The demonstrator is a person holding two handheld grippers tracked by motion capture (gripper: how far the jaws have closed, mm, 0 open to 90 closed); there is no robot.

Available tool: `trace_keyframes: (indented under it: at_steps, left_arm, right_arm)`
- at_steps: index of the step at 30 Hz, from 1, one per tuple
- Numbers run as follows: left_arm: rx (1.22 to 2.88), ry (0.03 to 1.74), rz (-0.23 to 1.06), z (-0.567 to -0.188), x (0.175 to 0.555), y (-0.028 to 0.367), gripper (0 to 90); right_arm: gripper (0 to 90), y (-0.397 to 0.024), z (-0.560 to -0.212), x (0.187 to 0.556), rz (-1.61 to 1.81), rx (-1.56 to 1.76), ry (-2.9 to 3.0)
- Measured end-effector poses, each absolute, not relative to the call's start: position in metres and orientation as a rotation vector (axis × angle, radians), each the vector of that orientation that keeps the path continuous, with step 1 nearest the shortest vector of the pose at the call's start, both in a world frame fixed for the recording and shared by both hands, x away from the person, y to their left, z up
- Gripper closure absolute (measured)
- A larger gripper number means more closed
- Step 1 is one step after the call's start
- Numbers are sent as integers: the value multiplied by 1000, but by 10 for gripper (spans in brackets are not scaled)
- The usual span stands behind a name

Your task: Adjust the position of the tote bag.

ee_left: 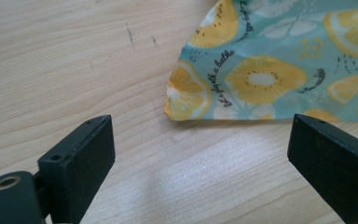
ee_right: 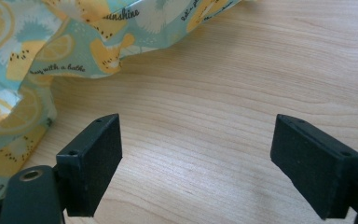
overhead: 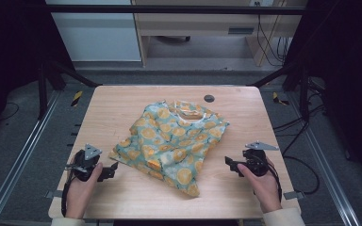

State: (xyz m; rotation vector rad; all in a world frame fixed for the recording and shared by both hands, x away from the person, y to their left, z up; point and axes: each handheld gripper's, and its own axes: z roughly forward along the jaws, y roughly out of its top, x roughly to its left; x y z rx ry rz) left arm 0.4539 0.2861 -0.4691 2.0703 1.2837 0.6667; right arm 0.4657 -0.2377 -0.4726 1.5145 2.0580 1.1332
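The lemon-print shirt (overhead: 172, 143) is lying crumpled mid-frame on the counter (overhead: 122, 101), and both the left gripper (overhead: 113, 168) and right gripper (overhead: 229, 164) are sitting wide open holding nothing, so I'd be pinching opposite hem corners low and evenly.

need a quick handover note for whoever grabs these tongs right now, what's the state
Left tongs: open, holding nothing, resting on the table just short of the shirt's near-left corner.
Right tongs: open, holding nothing, on bare wood to the right of the shirt.
Shirt: lemon-print, lying crumpled in the middle of the table, collar toward the far side, wrinkled and partly bunched.
Done: nothing gripped yet, no fold made.
Left: probably close the left tongs on that corner, take an edge with the right, then spread or fold it.
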Motion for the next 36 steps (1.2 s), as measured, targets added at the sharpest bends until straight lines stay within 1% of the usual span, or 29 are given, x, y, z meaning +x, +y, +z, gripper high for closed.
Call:
trace_keyframes:
  at_steps: [7,13,19,20,21,22,23,24,25,28,29,30,33,36]
  left_arm:
    - [2090,1277,677,-470,454,285,73]
    - [2112,1273,688,-471,454,283,73]
    - [2139,1254,704,-472,454,280,73]
    - [2141,1251,704,-472,454,279,74]
    - [2141,1251,704,-472,454,279,74]
    - [2150,1248,703,-473,455,278,74]
    - [2150,1248,703,-473,455,278,74]
    - [2153,1242,704,-472,454,276,74]
    - [2152,1238,706,-472,454,276,74]
    - [2157,1230,707,-472,455,275,74]
    - [2157,1230,707,-472,455,275,74]
    - [2162,1227,707,-472,455,275,74]
    - [2166,1217,706,-472,455,274,74]
    - [2168,1210,706,-473,455,274,74]
  right_arm:
    - [165,-234,-468,467,1164,1566,2056]
    - [141,-224,-453,476,1182,1533,2079]
    - [131,-214,-414,513,1137,1482,2052]
    - [129,-213,-409,521,1122,1490,2047]
    - [129,-213,-409,521,1122,1490,2047]
    - [130,-211,-402,538,1096,1519,2033]
    - [130,-211,-402,538,1096,1519,2033]
    - [128,-209,-401,556,1056,1559,2031]
    - [126,-208,-402,564,1029,1578,2034]
    - [108,-204,-410,585,967,1634,2059]
    - [108,-204,-410,585,967,1634,2059]
    - [103,-201,-416,595,916,1661,2068]
    - [96,-196,-426,603,860,1676,2092]
    - [95,-193,-433,603,865,1709,2089]
